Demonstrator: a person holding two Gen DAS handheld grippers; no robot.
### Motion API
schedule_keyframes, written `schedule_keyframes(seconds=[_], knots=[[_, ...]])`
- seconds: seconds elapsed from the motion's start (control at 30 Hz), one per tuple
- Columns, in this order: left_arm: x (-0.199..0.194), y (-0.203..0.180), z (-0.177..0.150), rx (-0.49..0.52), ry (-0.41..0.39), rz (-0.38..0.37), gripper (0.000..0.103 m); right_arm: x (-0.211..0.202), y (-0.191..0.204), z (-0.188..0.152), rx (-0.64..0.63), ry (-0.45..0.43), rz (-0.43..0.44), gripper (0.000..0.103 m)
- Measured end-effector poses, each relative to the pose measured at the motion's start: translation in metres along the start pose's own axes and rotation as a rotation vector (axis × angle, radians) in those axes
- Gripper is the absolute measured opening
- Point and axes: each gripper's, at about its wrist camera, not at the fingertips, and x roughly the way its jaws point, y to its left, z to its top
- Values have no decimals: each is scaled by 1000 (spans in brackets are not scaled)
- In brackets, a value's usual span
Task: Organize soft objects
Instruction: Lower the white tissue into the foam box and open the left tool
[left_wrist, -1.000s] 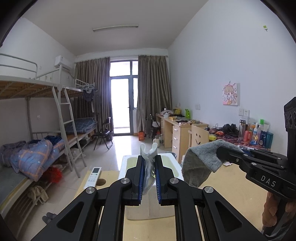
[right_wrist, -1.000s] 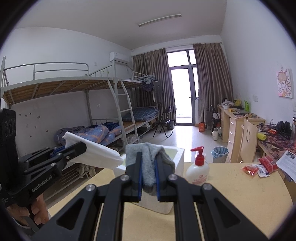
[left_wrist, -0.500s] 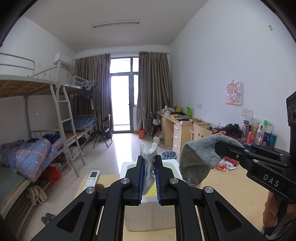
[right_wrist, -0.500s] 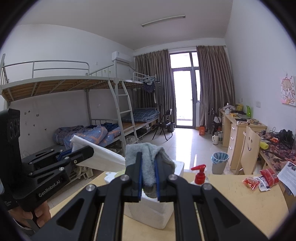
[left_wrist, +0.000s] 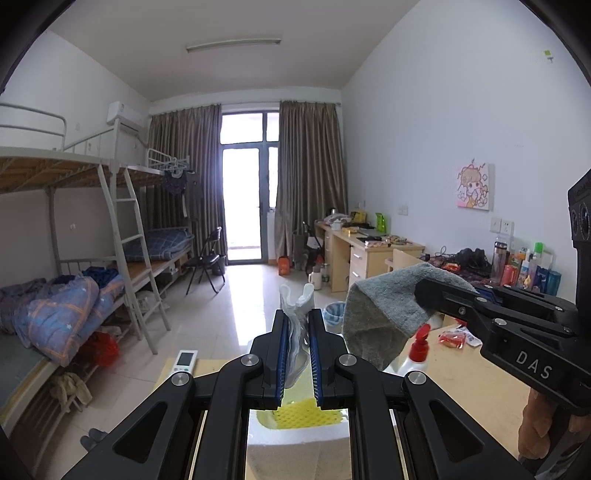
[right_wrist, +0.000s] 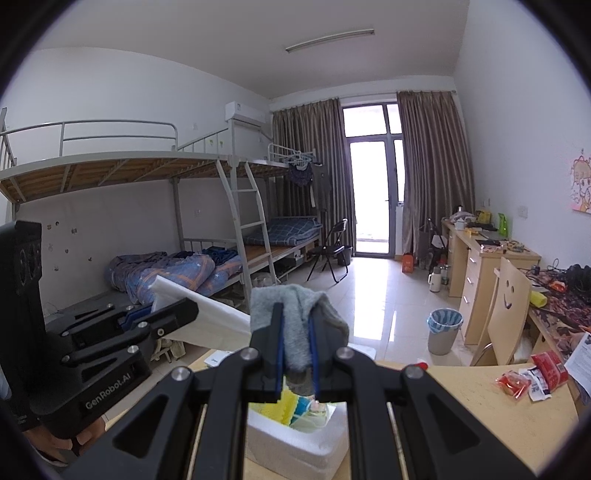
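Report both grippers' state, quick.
Left gripper: closed on the white foam sheet.
Right gripper: closed on the grey cloth.

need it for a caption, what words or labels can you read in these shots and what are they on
"DAS": side of the right gripper, seen from the left wrist.
"GenRobot.AI": side of the left gripper, seen from the right wrist.
Too small or blurred to read: the bottles by the wall, the red snack packets, the paper sheet, the remote control.
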Motion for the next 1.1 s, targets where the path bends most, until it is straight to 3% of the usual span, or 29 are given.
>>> schedule_keyframes(seconds=[0.43, 1.1], knots=[[32, 5, -8, -1, 50, 2, 12, 24, 1, -7, -2, 39, -15, 14], [58, -14, -7, 25, 87, -47, 12, 8, -8, -1, 0, 28, -106, 14]])
